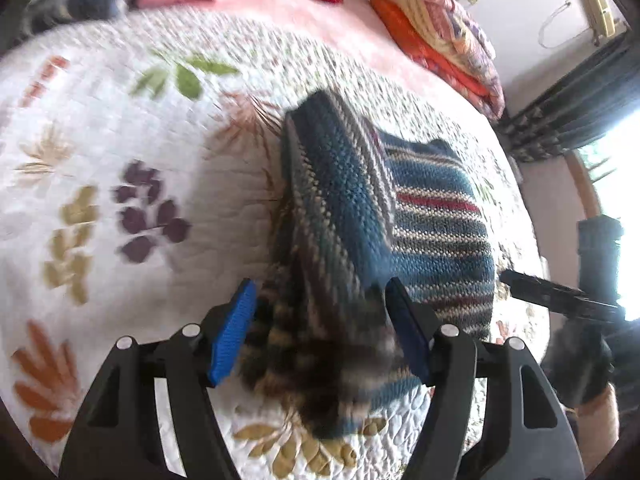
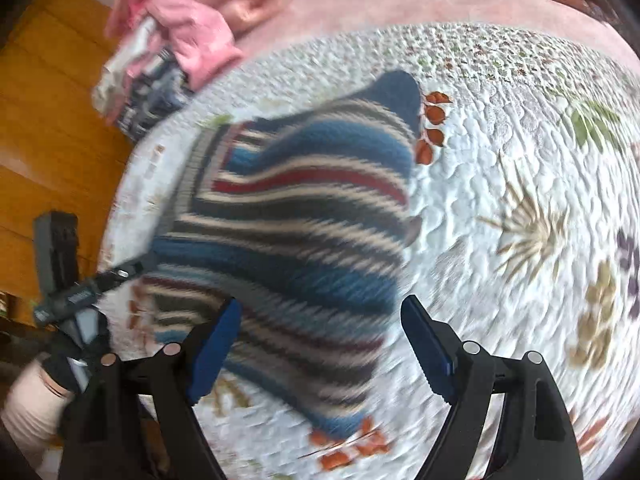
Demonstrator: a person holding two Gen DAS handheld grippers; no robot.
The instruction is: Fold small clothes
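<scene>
My left gripper (image 1: 320, 332) stands wide open around the striped knit garment (image 1: 400, 216), gripping nothing. My right gripper (image 2: 320, 344) is equally spread, empty. Garment lies on the floral quilt (image 1: 120, 140), twelve o'clock from both.

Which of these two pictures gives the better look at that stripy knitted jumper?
The left wrist view: the striped jumper is sharper there, its knit stitches and folded-over flap plainly readable. The right wrist view shows more of its outline spread on the quilt, but motion blur smears the stripes.
</scene>
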